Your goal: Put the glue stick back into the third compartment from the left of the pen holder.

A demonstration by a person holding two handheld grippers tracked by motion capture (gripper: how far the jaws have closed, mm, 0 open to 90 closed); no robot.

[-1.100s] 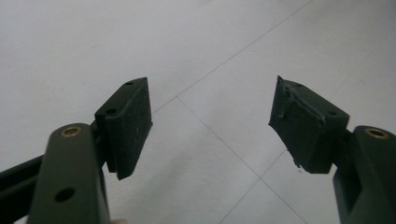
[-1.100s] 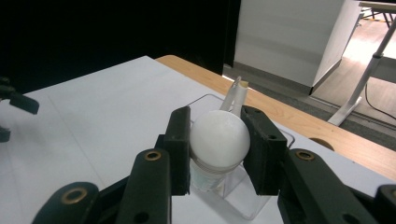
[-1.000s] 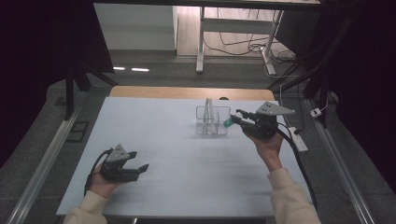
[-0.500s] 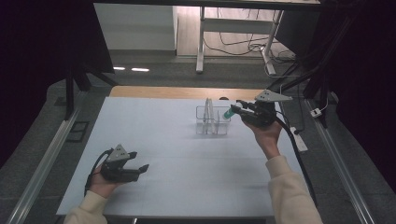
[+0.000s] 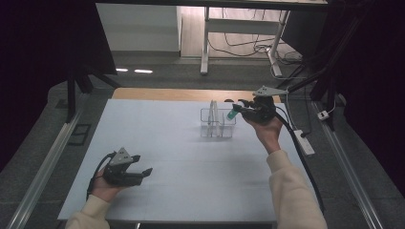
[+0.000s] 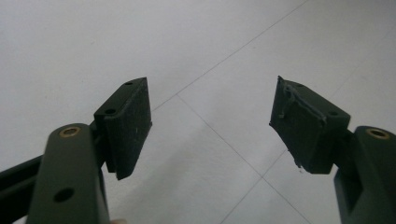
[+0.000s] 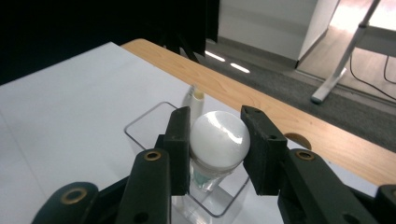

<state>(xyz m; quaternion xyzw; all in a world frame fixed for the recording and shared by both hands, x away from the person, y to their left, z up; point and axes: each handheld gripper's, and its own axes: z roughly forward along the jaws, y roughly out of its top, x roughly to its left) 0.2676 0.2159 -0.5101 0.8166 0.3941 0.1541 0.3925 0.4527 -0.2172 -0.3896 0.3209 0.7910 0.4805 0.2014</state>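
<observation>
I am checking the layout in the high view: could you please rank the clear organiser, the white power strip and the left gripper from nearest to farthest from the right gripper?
Measured from the right gripper in the high view:
1. Clear organiser, directly beside it on its left, just below the jaws.
2. White power strip, off the table's right edge, nearer the person.
3. Left gripper, far across at the table's near left.

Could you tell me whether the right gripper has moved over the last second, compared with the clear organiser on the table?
Yes. The right gripper, shut on a white-capped bottle, has moved toward the table's far edge, now beside the clear organiser's far right corner.
</observation>
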